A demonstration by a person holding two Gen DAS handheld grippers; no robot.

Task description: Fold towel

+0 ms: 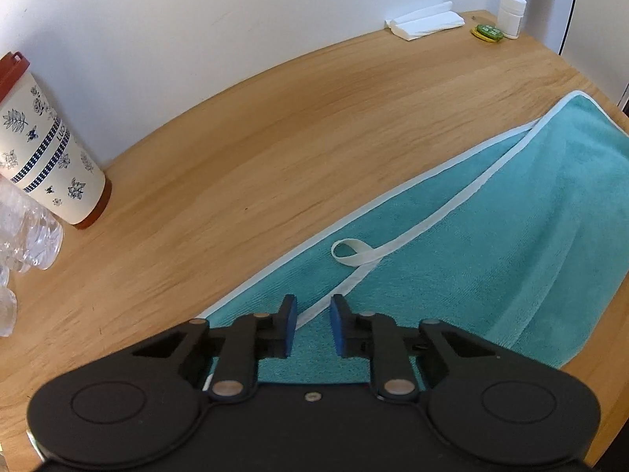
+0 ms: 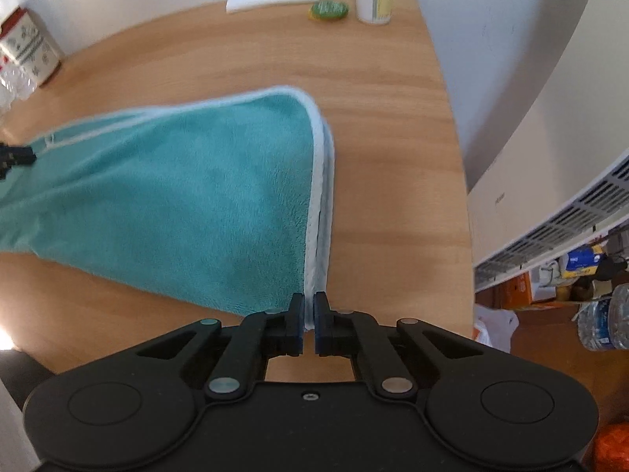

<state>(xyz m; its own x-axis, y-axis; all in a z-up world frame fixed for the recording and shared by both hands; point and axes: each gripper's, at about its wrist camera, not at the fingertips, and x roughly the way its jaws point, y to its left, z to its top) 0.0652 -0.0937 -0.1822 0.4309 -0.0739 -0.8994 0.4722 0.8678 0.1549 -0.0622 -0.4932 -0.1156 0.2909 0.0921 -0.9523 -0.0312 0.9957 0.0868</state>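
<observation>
The folded towel (image 2: 177, 196) lies on the table (image 2: 373, 157), a canister (image 1: 47, 145) far left, napkins (image 1: 424, 21) and a bottle (image 1: 511, 13) far right.

Right gripper (image 2: 309, 320) fingers pinching white-trimmed corner of teal towel (image 2: 177, 204) (folded over), wooden table (image 2: 393, 157)

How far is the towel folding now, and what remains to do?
Done: the teal towel lies on the wooden table already doubled, one layer over the other, white edges nearly matching. In hand: the right gripper pinches the towel's trimmed corner, jaws almost shut on it; the left gripper hovers open over the other end's trim. Left: probably the left grasp and another fold.
</observation>
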